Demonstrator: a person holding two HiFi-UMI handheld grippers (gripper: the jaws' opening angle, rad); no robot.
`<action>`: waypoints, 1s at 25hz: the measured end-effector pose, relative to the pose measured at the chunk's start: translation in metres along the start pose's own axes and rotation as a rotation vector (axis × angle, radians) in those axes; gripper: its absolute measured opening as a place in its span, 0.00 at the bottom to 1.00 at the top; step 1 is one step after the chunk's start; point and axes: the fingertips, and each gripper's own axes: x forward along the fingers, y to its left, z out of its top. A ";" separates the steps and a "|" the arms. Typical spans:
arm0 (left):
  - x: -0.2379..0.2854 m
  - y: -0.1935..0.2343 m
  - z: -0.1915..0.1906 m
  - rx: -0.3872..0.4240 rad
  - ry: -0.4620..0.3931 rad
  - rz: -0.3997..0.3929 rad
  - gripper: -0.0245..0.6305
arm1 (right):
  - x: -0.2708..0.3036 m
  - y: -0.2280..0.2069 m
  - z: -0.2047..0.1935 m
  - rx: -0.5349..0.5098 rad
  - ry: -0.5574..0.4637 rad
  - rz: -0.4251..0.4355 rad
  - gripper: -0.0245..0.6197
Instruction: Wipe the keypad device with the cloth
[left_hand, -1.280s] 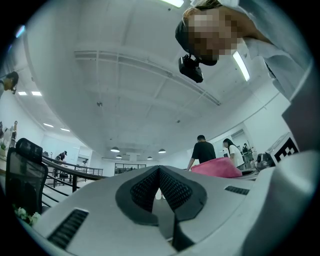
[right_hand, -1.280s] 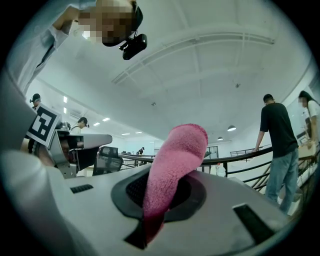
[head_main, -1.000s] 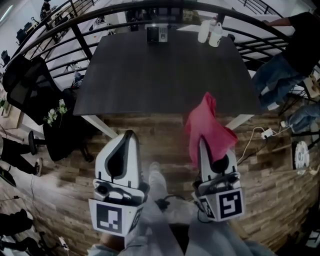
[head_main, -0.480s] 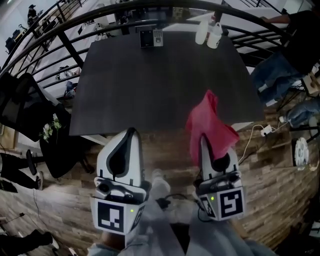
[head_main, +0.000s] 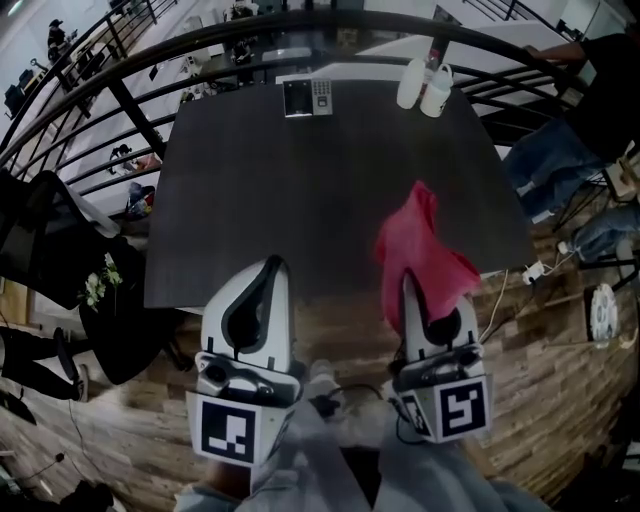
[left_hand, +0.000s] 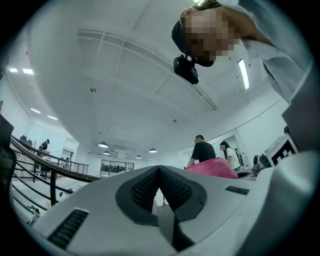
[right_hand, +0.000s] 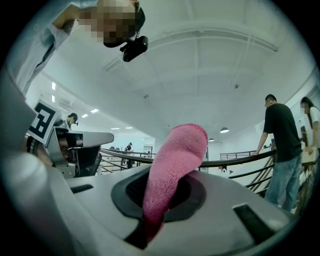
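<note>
cloth (head_main: 420, 240) is clamped in right gripper (head_main: 411, 283); left gripper (head_main: 272, 266) is closed, empty. bottles (head_main: 424, 82) near keypad device (head_main: 307, 97) could be knocked over by the loose cloth.

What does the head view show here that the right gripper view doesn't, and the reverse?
Only the head view shows the keypad device at the far edge of the dark table, with two white bottles to its right, all well away from the cloth. Only the right gripper view shows the right tongs pinched shut on the cloth's lower end, and the camera on the person's head. Both show the pink cloth standing up from the right tongs, with the left tongs alongside.
</note>
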 end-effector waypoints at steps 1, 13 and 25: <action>0.002 0.003 -0.001 0.001 0.000 -0.003 0.04 | 0.004 0.000 0.000 0.000 -0.003 -0.003 0.09; 0.019 0.025 -0.009 0.001 -0.009 -0.028 0.04 | 0.033 0.005 -0.004 -0.003 -0.022 -0.017 0.09; 0.034 0.029 -0.011 -0.002 -0.014 -0.034 0.04 | 0.042 -0.004 -0.002 -0.022 -0.024 -0.032 0.09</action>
